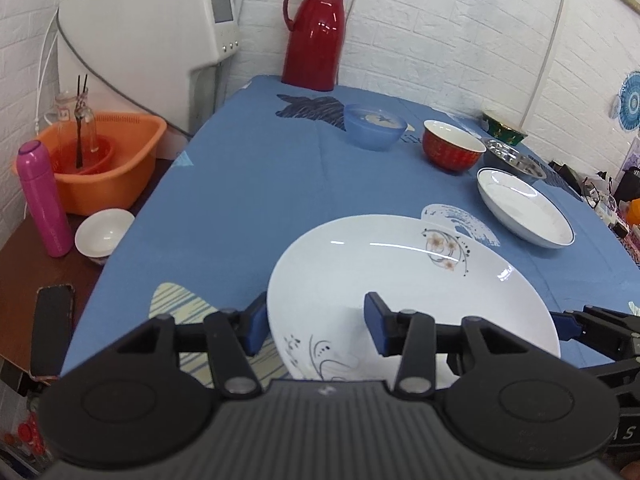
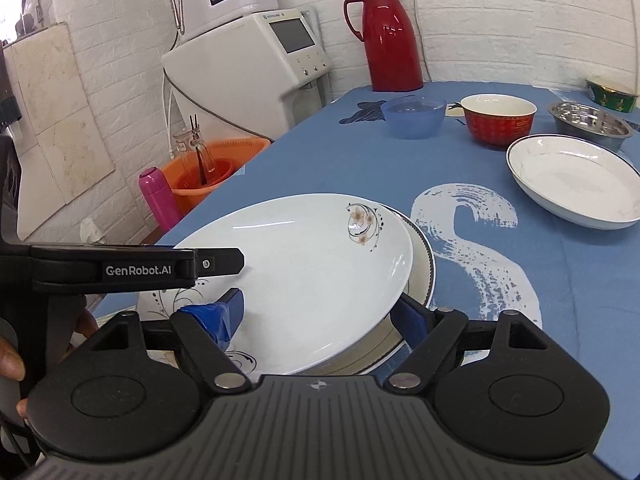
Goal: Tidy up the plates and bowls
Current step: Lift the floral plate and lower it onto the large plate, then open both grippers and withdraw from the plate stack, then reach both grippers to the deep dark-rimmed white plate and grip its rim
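near the tabletop [image 2: 560, 280] front edge, floral plate [image 2: 304, 272] sits tilted on a rimmed plate [image 2: 424, 256], both claws apart around it: left claw [image 1: 316, 322], right claw [image 2: 320, 312]; blue-rimmed plate [image 2: 576, 176] and bowls remain unstacked.

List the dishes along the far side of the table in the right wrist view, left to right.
blue bowl → red bowl → steel bowl, with the green bowl behind it at the far right.

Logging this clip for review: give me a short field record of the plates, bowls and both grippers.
stack: floral plate tilted on a rimmed plate
left gripper: open, straddling the floral plate's left rim
right gripper: open, around the stack's near edge
loose plate: blue-rimmed plate
bowls: blue bowl, red bowl, steel bowl
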